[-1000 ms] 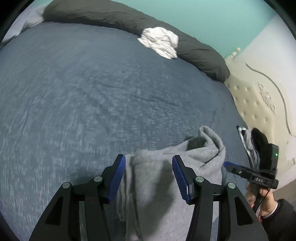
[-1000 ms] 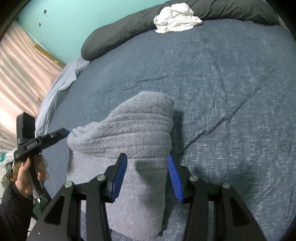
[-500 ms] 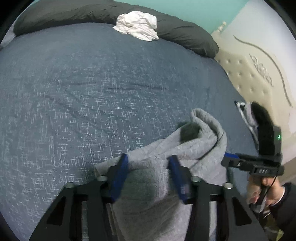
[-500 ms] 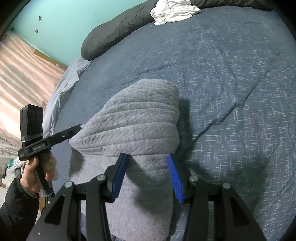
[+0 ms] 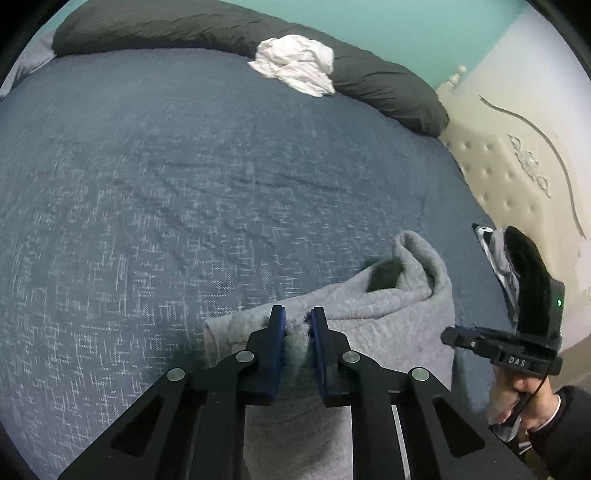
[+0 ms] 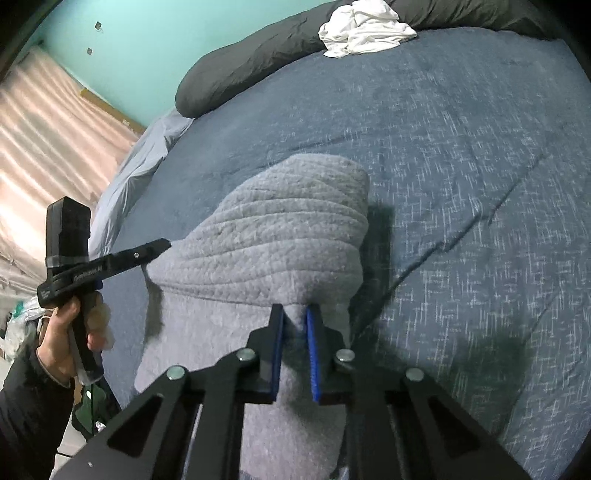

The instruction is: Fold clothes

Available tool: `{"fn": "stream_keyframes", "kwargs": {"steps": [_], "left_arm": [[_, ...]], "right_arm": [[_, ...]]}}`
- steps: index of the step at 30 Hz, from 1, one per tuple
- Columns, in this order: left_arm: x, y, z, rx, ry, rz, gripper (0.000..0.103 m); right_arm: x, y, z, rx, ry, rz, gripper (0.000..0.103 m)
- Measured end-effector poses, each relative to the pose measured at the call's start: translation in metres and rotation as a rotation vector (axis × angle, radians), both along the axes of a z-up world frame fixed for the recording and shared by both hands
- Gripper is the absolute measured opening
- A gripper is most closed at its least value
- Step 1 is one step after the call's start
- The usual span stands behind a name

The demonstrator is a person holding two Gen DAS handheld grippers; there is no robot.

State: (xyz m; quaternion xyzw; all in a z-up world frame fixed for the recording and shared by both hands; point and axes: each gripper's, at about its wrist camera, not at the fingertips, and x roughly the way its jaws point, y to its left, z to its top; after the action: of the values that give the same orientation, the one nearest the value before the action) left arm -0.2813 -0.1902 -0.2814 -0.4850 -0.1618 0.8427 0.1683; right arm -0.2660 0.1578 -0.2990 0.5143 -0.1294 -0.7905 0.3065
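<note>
A grey fleece garment point(image 5: 369, 325) is bunched at the near edge of the bed point(image 5: 184, 184), low and right of centre in the left wrist view and low in the middle of the right wrist view. The left gripper point(image 5: 297, 319) has just been closing and a ridge of the grey fabric is now pinched between its blue pads point(image 5: 277, 339). The right gripper point(image 6: 295, 317) has likewise just been closing, and a fold of the same garment point(image 6: 280, 236) is clamped between its pads, just below the rounded, ribbed hump of cloth.

The step in hand is judged to be the taking of two holds before the garment is lifted or spread. It is done well if both holds are kept firm and the cloth is raised evenly, so that neither side slips out. Thick fleece can be expected to drag on the blue bed cover, so a clear lift is preferable to a pull across it. How many layers are caught in each pinch cannot be told. A white crumpled garment point(image 5: 295, 64) lies well apart, against the dark bolster point(image 5: 166, 26) at the top of the frame.
</note>
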Motion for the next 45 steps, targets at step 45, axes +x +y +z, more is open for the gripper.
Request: {"fn": "stream_keyframes", "kwargs": {"steps": [45], "left_arm": [[-0.029,0.060,0.019,0.000,-0.020,-0.171,0.006]], "right_arm": [[0.013,0.002,-0.002,-0.002,0.041,0.051,0.011]]}}
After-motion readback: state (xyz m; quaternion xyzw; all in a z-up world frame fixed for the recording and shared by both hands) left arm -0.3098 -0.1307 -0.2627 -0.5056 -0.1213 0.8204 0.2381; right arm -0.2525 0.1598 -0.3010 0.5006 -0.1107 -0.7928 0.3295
